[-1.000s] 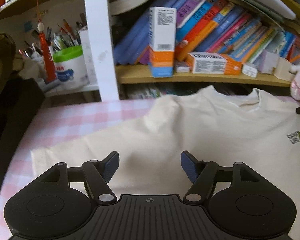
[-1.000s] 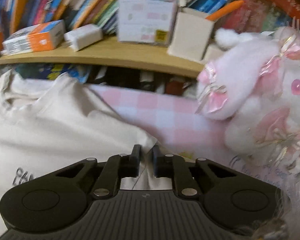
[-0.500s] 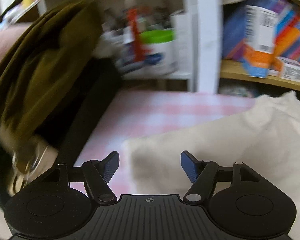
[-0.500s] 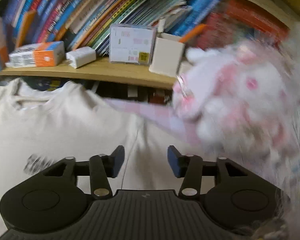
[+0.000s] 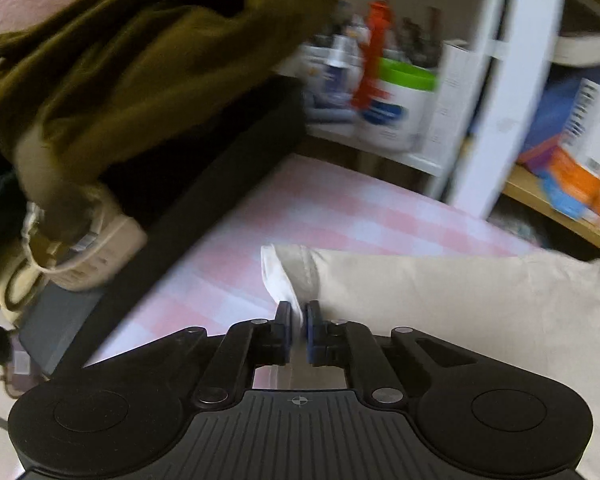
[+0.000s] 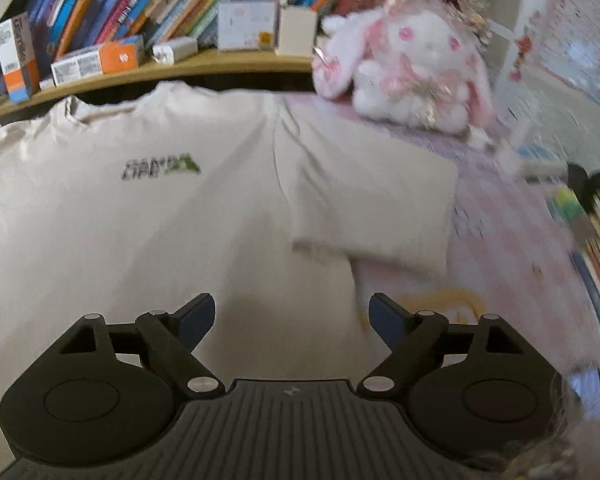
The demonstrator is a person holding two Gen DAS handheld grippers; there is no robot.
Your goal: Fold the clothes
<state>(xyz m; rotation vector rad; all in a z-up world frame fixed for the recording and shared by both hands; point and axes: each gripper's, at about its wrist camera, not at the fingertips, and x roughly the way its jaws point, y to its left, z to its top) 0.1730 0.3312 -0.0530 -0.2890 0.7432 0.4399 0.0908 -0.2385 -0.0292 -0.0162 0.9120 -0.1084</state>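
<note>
Both tongs just swapped roles: the left tongs (image 5: 299, 326) now clench the T-shirt's (image 6: 148, 216) sleeve edge (image 5: 278, 276), while the right tongs (image 6: 291, 320), sleeve let go, are spreading with nothing between them, ready for the next fold.

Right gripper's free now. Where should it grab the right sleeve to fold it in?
Take the sleeve at its outer cuff edge, coming in from the plush bunny side. It lies flat, spread outward, so that free edge lifts easiest. The right gripper is opening, nothing between its jaws.
</note>
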